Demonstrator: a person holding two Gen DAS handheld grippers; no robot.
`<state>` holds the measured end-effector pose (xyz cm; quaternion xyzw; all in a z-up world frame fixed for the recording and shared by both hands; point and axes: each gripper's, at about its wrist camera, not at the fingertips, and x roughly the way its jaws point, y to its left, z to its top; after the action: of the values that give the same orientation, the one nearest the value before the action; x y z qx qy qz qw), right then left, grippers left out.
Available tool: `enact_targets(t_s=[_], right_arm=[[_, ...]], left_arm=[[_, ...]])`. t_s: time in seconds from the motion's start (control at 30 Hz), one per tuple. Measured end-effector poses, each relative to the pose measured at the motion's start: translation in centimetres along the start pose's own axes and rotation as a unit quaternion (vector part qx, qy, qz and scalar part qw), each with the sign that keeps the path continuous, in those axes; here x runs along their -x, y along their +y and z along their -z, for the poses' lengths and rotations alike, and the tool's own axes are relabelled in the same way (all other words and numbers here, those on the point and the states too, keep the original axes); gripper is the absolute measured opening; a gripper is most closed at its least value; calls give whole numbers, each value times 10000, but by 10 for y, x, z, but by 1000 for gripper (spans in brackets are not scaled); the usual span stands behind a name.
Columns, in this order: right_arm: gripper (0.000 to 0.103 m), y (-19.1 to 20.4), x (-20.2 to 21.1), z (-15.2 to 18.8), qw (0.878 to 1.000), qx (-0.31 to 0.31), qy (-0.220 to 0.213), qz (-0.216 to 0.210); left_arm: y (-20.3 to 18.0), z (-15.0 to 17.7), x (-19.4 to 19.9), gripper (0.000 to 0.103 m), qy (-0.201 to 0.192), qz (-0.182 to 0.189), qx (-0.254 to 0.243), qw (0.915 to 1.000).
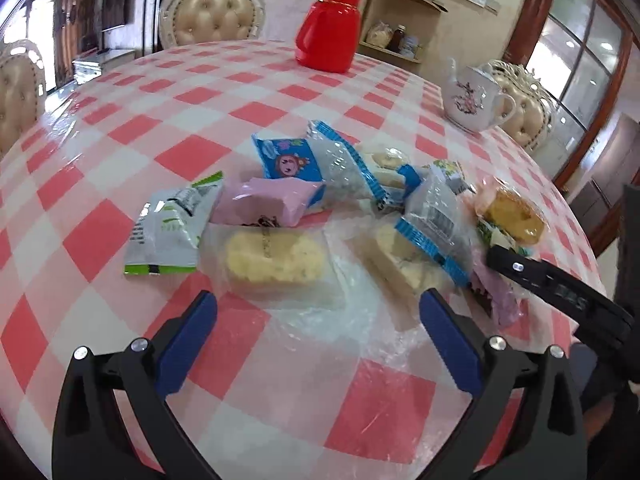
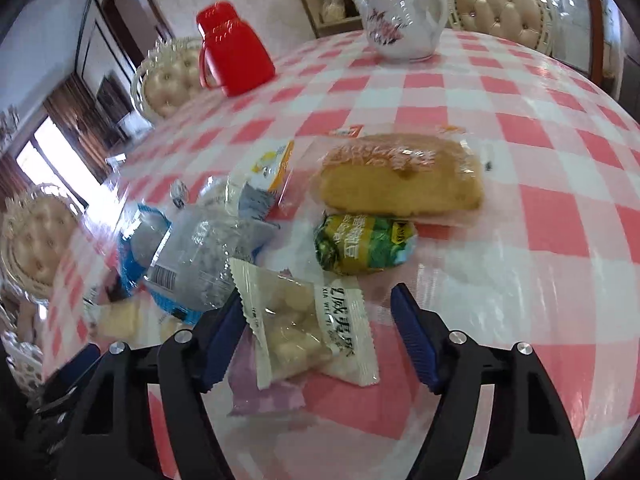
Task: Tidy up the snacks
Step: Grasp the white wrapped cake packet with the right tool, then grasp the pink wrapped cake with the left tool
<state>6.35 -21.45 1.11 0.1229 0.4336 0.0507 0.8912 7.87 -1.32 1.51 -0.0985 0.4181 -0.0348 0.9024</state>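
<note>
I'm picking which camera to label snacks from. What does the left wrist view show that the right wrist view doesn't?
Only the left wrist view: the green-and-white packet, the pink packet and the blue cartoon packet.
Only the right wrist view: the clear pack of pale round pieces between the open right gripper.
Both: the wrapped sponge cake, red jug, white teapot, checked tablecloth.

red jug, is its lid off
No, the red jug stands upright on the checked table with its red cap still on.
</note>
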Motion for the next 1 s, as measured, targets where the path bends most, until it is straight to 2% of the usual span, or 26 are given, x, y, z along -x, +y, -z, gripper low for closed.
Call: enact_targets(t_s=[0.1, 0.13, 0.2, 0.23, 0.33, 0.4, 0.5, 0.6, 0.67, 0.73, 0.77, 0.83, 0.87, 0.9, 1.0], right_arm=[[63, 7, 0, 3, 9997, 206, 53, -84], [57, 9, 1, 6, 9996, 248, 72, -149], [38, 10, 4, 11, 9986, 219, 158, -451], [36, 11, 8, 16, 9980, 185, 197, -574], [34, 18, 25, 26, 9968, 397, 75, -689], [34, 14, 39, 30, 9944, 206, -33, -1040], [34, 2, 58, 35, 9927, -22, -276, -1172], [35, -20, 69, 38, 9856, -467, -337, -1591], [35, -29, 79, 38, 9833, -585, -461, -1663], [35, -40, 94, 41, 9830, -707, -735, -1529], [34, -45, 104, 43, 9857, -667, -926, -1238], [34, -51, 115, 46, 9894, -602, -1171, -609], [34, -57, 118, 48, 9890, -684, -1223, -475], [34, -65, 119, 49, 9879, -795, -1229, -509], [34, -82, 118, 54, 9864, -1022, -1188, -502]], left_arm=[[-4, 1, 0, 101, 9, -31, -118, 9999], [-4, 2, 0, 101, 12, -30, -143, 9999], [-6, 3, 1, 101, 14, -14, -186, 9998], [-5, 3, 1, 101, 8, -11, -186, 9998], [-2, 4, 3, 101, -6, 21, -121, 9999], [1, 5, 5, 101, -29, 34, -82, 10000], [2, 8, 8, 101, -62, 44, -93, 9999], [1, 9, 10, 101, -109, 59, -149, 9998], [-1, 10, 13, 101, -161, 96, -205, 9996], [-2, 12, 16, 101, -218, 206, -225, 9993], [-3, 12, 17, 101, -216, 324, -200, 9990], [-14, 14, 18, 101, -117, 808, -148, 9966], [-26, 14, 16, 101, -43, 986, -229, 9949], [-36, 15, 15, 101, -6, 1043, -337, 9940], [-88, 21, 7, 101, 56, 985, -1073, 9893]])
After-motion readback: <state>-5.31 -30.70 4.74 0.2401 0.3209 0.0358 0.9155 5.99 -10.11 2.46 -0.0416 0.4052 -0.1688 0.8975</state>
